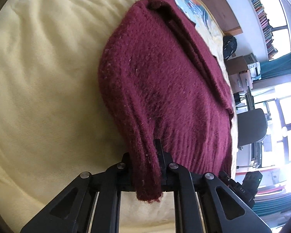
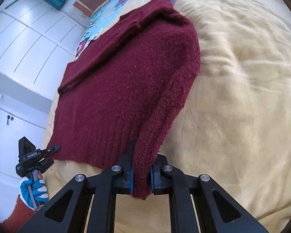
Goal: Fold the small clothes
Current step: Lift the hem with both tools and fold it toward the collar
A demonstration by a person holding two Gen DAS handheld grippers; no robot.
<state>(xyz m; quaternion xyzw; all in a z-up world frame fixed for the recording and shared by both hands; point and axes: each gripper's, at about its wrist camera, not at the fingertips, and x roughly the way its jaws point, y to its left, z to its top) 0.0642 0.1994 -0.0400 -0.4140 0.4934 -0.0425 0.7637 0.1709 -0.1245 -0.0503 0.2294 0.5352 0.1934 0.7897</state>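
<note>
In the left wrist view, the left hand-held gripper [image 1: 145, 167] is seen clamped on a corner of one dark red knitted sweater [image 1: 164, 81]. The jaws are pressed together on the thick hem fold, and a short piece of the wool hangs out below them, toward the camera. The sweater is laid on a bed covered with a pale yellow blanket [image 1: 48, 77], and its sleeves are folded over the body. A coloured print [image 1: 192, 5] is seen on the blanket beyond the far end of the sweater. At the right lower edge a part of the right hand-held gripper [image 1: 248, 184] is visible, but its jaws cannot be read from here. One dark chair [image 1: 252, 126] and one long shelf of books [image 1: 261, 13] are seen in the room behind.

In the right wrist view, the right hand-held gripper [image 2: 141, 174] is closed on the other hem corner of the same sweater [image 2: 126, 77], and the fabric is squeezed between two blue pads [image 2: 131, 176]. The left hand-held gripper [image 2: 50, 149] is seen at the left, at the opposite corner of the hem, and it is held by one hand in a blue and white glove [image 2: 35, 190]. White cupboard doors [image 2: 19, 44] are seen beyond the bed.
</note>
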